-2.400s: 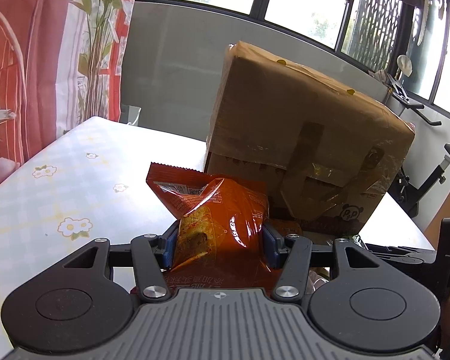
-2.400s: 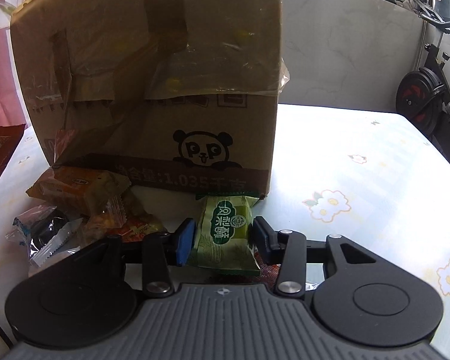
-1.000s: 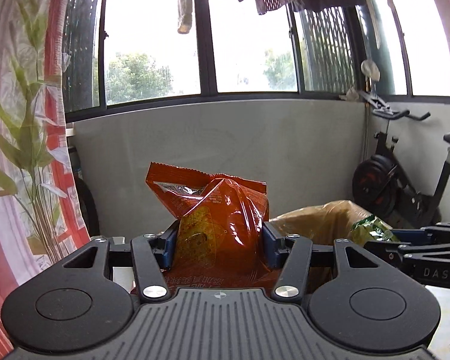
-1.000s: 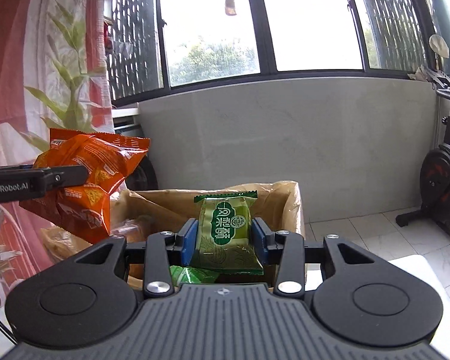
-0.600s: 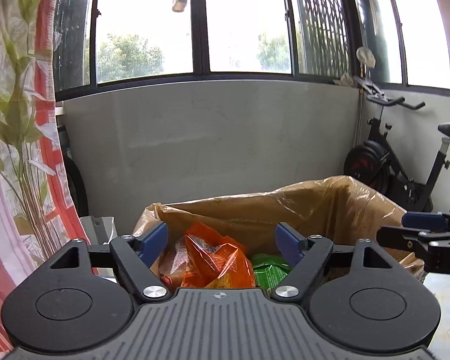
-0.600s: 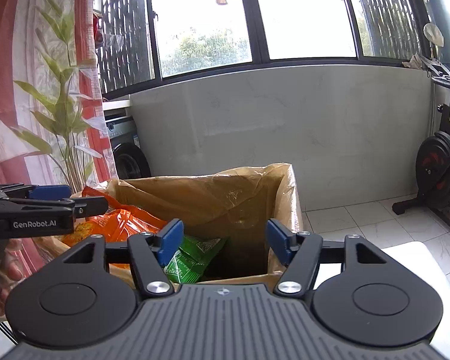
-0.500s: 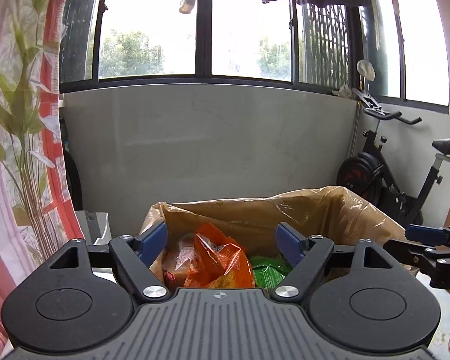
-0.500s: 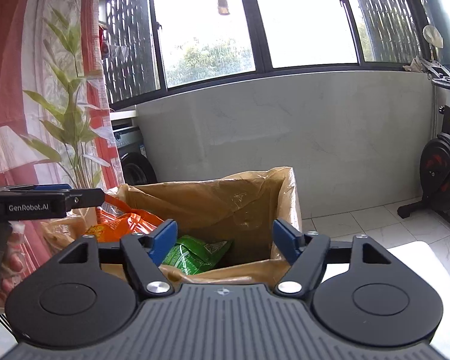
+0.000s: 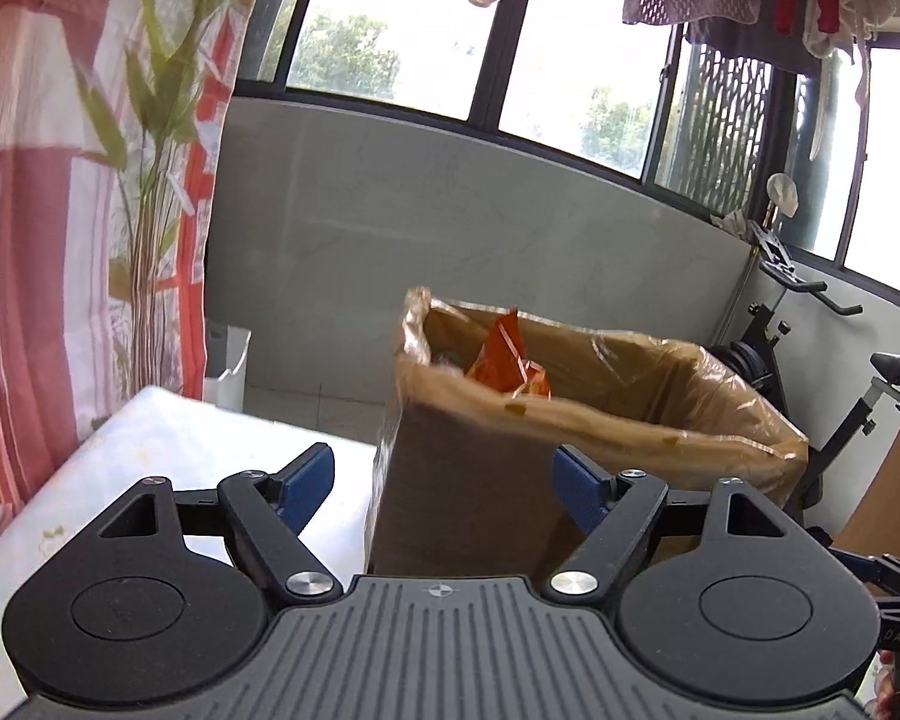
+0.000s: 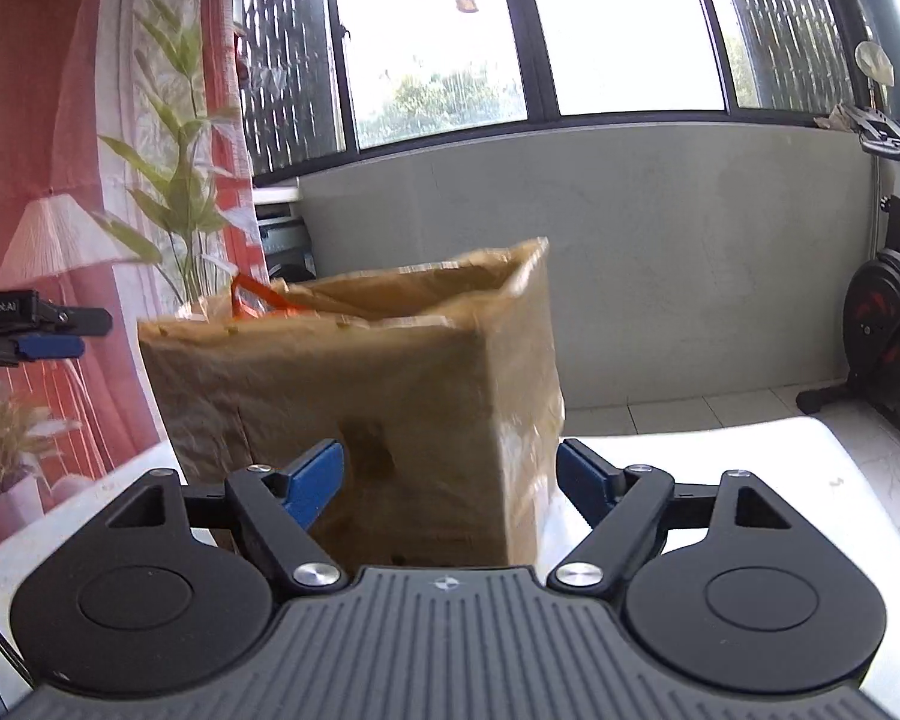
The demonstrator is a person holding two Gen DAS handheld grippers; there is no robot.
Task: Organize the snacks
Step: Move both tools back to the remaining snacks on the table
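A tall brown cardboard box (image 9: 630, 396), wrapped in clear tape, stands open-topped on the white flowered table (image 9: 150, 438). The corner of an orange snack bag (image 9: 507, 354) sticks up above its rim. My left gripper (image 9: 443, 459) is open and empty, lower than the rim, with the box's near corner straight ahead of it. In the right wrist view the same box (image 10: 390, 372) fills the middle and the orange bag (image 10: 252, 294) peeks out at its left. My right gripper (image 10: 450, 450) is empty, its jaws opening. The box's other contents are hidden.
An exercise bike (image 10: 888, 324) stands on the tiled floor at the right, past the table's edge. A red patterned curtain (image 9: 42, 180) hangs at the left. A grey wall under windows runs behind the box. The left gripper's tip (image 10: 48, 336) shows at the right view's left edge.
Both grippers let go of their packets, the orange bag and the green one, over the box and opened. Both then sank and drew back, so the box now shows from the side.
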